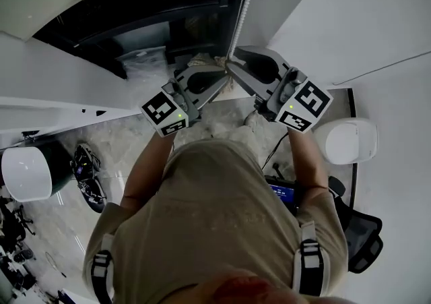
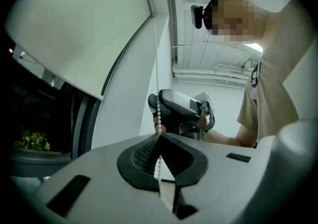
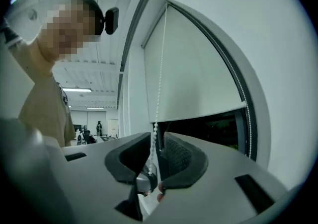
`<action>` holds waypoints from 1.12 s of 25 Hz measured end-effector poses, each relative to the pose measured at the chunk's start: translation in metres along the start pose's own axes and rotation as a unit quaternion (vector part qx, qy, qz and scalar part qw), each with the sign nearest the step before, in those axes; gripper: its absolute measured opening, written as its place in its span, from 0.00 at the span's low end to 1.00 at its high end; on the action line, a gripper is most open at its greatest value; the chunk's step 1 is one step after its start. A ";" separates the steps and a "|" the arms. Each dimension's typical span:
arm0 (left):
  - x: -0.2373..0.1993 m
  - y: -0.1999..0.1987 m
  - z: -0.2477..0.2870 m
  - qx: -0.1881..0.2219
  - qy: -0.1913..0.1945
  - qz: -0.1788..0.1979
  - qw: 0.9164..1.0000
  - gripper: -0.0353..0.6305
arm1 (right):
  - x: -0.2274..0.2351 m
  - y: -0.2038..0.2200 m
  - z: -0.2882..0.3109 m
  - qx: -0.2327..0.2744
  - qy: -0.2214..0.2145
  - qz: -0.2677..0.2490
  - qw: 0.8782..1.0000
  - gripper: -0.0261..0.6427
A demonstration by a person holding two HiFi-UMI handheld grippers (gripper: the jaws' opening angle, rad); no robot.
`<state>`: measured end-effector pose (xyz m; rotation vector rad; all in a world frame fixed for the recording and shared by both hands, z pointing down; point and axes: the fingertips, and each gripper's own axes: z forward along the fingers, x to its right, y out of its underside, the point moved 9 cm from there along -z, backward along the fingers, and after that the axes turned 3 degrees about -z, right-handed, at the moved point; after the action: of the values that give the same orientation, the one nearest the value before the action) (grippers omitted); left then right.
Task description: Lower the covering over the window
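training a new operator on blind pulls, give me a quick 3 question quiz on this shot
1. True or false: the left tongs are shut on the bead chain.
2. The right tongs are: A) open, with the chain hanging between the jaws; B) clamped on a door handle; C) out of every view.
3. Is the roller blind fully down?

Key: 1 true. 2 A. 3 no, dark window glass shows below its bottom edge.
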<state>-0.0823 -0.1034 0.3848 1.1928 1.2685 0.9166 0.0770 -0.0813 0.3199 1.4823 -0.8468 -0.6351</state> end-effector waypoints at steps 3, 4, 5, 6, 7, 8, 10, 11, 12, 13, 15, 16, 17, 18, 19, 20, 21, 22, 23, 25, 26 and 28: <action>0.006 -0.001 -0.004 -0.001 0.005 0.004 1.000 0.08 | -0.007 0.001 0.008 -0.006 0.001 0.001 1.000 0.08; 0.006 -0.002 -0.005 -0.003 0.007 0.008 1.000 0.08 | -0.008 0.001 0.010 -0.006 0.001 0.000 1.000 0.06; 0.006 -0.003 -0.007 -0.005 0.008 0.011 1.000 0.08 | -0.008 0.001 0.012 -0.007 0.002 0.000 1.000 0.06; 0.006 -0.003 -0.009 -0.006 0.006 0.016 1.000 0.08 | -0.008 0.001 0.012 -0.006 0.003 0.004 1.000 0.06; 0.005 -0.003 -0.011 -0.006 -0.001 0.024 1.000 0.08 | -0.007 0.002 0.012 -0.006 0.005 0.012 1.000 0.06; 0.004 -0.005 -0.014 -0.004 -0.013 0.035 0.999 0.08 | -0.007 0.004 0.011 -0.007 0.008 0.022 1.000 0.06; -0.003 -0.015 -0.023 0.018 -0.035 0.051 0.998 0.17 | -0.006 0.016 0.011 -0.028 0.008 0.034 0.999 0.05; -0.008 -0.024 -0.027 0.035 -0.039 0.049 0.997 0.22 | -0.007 0.026 0.013 -0.046 0.007 0.037 0.998 0.05; -0.012 -0.035 -0.029 0.051 -0.036 0.045 0.997 0.22 | -0.009 0.035 0.015 -0.060 0.005 0.040 0.997 0.05; -0.015 -0.046 -0.029 0.061 -0.027 0.040 0.997 0.22 | -0.010 0.042 0.018 -0.066 0.002 0.044 0.997 0.05; -0.015 -0.063 -0.020 0.072 0.004 0.028 0.997 0.22 | -0.014 0.044 0.020 -0.065 -0.004 0.045 0.997 0.05; -0.013 -0.069 -0.015 0.073 0.017 0.021 0.997 0.22 | -0.017 0.044 0.021 -0.065 -0.006 0.041 0.997 0.05; -0.012 -0.071 -0.011 0.071 0.024 0.017 0.997 0.19 | -0.020 0.044 0.022 -0.066 -0.006 0.037 0.997 0.05; -0.010 -0.072 -0.010 0.067 0.025 0.019 0.997 0.10 | -0.021 0.045 0.023 -0.067 -0.005 0.034 0.997 0.05; -0.009 -0.071 -0.009 0.062 0.022 0.024 0.998 0.09 | -0.022 0.045 0.023 -0.069 -0.004 0.030 0.997 0.05; -0.007 -0.071 -0.009 0.061 0.017 0.030 0.998 0.09 | -0.022 0.044 0.022 -0.071 -0.003 0.023 0.997 0.05; -0.006 -0.072 -0.010 0.062 0.011 0.037 0.997 0.09 | -0.022 0.042 0.020 -0.072 -0.003 0.010 0.997 0.06; -0.006 -0.072 -0.011 0.064 0.006 0.043 0.997 0.09 | -0.021 0.039 0.016 -0.067 -0.005 -0.002 0.998 0.06; -0.006 -0.071 -0.012 0.064 0.003 0.045 0.997 0.09 | -0.020 0.033 0.010 -0.052 -0.007 -0.002 0.999 0.06; -0.008 -0.063 -0.015 0.054 -0.002 0.046 0.997 0.09 | -0.014 0.017 0.000 -0.002 -0.007 0.030 1.000 0.16; -0.011 -0.057 -0.017 0.045 -0.002 0.044 0.998 0.09 | -0.012 0.009 -0.002 0.017 -0.002 0.040 0.999 0.16; -0.012 -0.040 -0.019 0.027 0.007 0.029 0.999 0.09 | -0.013 -0.001 0.004 0.024 0.012 0.027 0.999 0.16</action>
<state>-0.1070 -0.1201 0.3499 1.2742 1.2829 0.9395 0.0667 -0.0732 0.3177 1.5025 -0.8848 -0.5596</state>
